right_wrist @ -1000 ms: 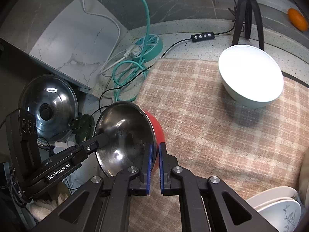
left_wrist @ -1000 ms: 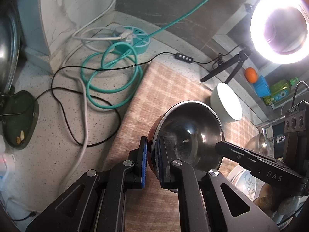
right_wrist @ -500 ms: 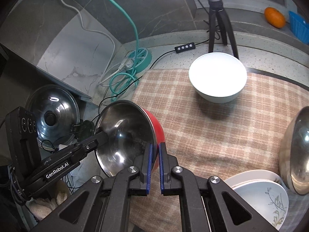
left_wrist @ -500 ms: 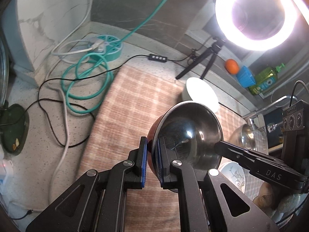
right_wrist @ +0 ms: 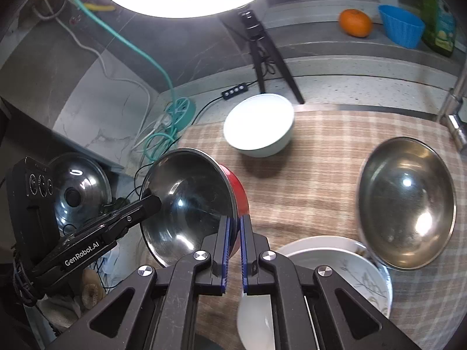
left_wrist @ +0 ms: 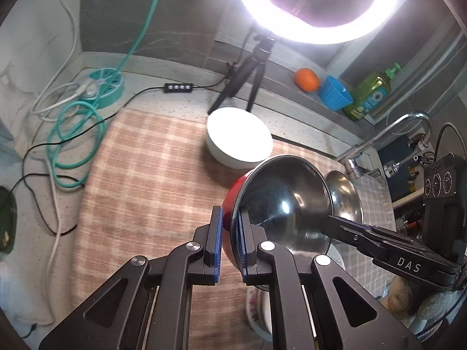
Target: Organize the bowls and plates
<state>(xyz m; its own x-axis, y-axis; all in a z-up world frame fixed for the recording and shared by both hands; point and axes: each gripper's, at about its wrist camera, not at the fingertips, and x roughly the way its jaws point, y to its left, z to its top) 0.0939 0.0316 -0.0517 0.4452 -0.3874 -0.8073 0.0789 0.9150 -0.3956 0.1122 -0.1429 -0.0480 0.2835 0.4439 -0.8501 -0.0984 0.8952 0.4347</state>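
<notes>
Red-sided steel bowl (left_wrist: 280, 201) is pinched by left gripper (left_wrist: 230, 245) and right gripper (right_wrist: 233, 250).

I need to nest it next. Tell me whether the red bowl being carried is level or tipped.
Tipped. The red bowl hangs on edge, its steel inside facing sideways, rim clamped by the left tool and right tool above the checked cloth.

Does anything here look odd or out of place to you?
Yes: the red bowl is held up on edge, steeply tilted, pinched by both the left gripper and right gripper. Cables sprawl loosely beside the checked cloth.
</notes>
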